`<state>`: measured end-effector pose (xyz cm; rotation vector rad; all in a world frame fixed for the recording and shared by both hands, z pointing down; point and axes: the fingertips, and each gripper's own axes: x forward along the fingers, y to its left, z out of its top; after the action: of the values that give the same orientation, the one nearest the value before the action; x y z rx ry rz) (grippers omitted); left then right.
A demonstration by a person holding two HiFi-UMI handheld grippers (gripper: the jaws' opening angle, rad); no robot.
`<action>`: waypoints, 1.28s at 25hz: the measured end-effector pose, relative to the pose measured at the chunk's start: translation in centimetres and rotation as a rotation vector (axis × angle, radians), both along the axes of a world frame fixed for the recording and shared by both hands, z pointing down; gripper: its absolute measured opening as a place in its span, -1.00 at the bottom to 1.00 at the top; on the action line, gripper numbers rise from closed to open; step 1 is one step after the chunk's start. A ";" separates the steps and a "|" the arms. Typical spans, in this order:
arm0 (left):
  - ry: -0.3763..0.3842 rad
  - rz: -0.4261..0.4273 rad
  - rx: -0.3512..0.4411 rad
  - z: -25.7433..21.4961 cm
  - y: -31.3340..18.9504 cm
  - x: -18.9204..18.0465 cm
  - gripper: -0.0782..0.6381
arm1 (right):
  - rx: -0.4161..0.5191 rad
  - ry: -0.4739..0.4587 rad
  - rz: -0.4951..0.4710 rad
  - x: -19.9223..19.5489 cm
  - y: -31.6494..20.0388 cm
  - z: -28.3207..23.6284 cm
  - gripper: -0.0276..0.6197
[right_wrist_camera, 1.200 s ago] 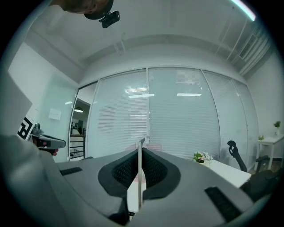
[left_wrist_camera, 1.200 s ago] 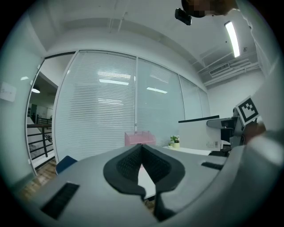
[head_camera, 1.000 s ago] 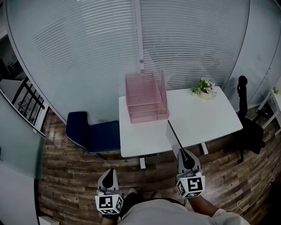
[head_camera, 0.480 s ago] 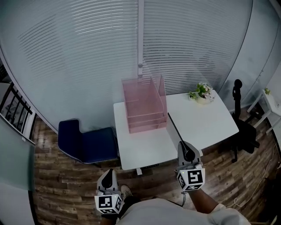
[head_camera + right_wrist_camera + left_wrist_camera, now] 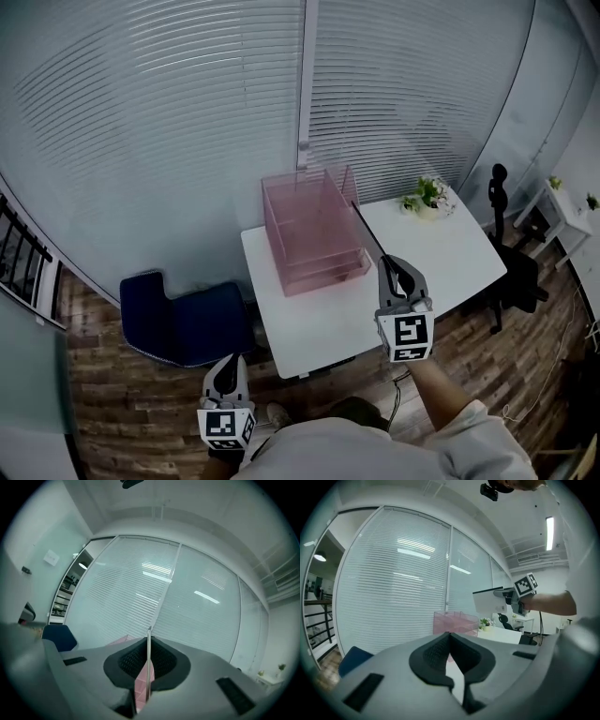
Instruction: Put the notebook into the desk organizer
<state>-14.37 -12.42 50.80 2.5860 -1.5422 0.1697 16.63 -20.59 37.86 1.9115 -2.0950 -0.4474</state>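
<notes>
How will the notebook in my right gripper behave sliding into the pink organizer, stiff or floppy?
Probably stiff: pinched at one end by the right gripper, the notebook juts out straight with no visible sag. Likely light, since that pinch alone carries it. It might pivot in the grip if it bumps a wall of the desk organizer.

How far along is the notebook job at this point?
Done: the notebook is picked up, clamped in the right gripper. In hand: it is held up near the pink organizer, not yet inside. Left: slot it in and release. The left gripper is low and empty.
</notes>
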 end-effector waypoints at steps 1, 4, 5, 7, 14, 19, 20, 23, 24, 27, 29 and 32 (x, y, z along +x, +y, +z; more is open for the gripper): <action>-0.001 -0.001 -0.004 0.1 -0.2 -0.3 -0.76 | -0.001 0.027 -0.004 -0.3 -0.9 -0.3 -0.84; 0.003 -0.015 -0.008 0.2 -0.6 -0.8 -0.76 | -0.011 0.104 -0.029 -1.2 -3.6 -0.9 -0.85; 0.004 -0.023 -0.008 0.3 -0.7 -0.9 -0.76 | -0.012 0.130 -0.037 -1.4 -4.6 -1.0 -0.84; 0.009 -0.050 -0.010 0.4 -0.9 -1.1 -0.76 | -0.016 0.184 -0.052 -1.8 -6.5 -1.1 -0.84; 0.043 -0.138 -0.041 1.3 -0.4 -0.1 -0.76 | -0.059 0.381 -0.115 -2.8 -12.2 0.0 -0.85; 0.050 -0.172 -0.051 1.7 -0.2 1.0 -0.76 | -0.082 0.531 -0.170 -3.9 -15.5 1.5 -0.85; 0.050 -0.181 -0.054 1.8 0.0 0.9 -0.76 | -0.089 0.557 -0.179 -4.2 -16.0 1.9 -0.84; 0.055 -0.211 -0.062 2.2 0.4 0.5 -0.76 | -0.102 0.632 -0.203 -5.3 -17.3 3.0 -0.84; 0.057 -0.221 -0.064 2.3 0.5 0.3 -0.76 | -0.108 0.654 -0.209 -5.6 -17.7 3.5 -0.84; 0.063 -0.252 -0.068 2.6 0.8 -0.5 -0.76 | -0.136 0.712 -0.227 -6.6 -18.9 5.1 -0.84; 0.069 -0.271 -0.070 2.8 1.0 -1.1 -0.76 | -0.156 0.751 -0.236 -7.1 -19.6 6.2 -0.84; 0.077 -0.295 -0.075 3.1 1.0 -1.8 -0.76 | -0.184 0.818 -0.246 -7.7 -20.7 8.0 -0.84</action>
<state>-16.20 -11.44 53.90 2.2479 -1.8249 0.0954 8.94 -41.34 45.83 1.0850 -1.7170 -0.8728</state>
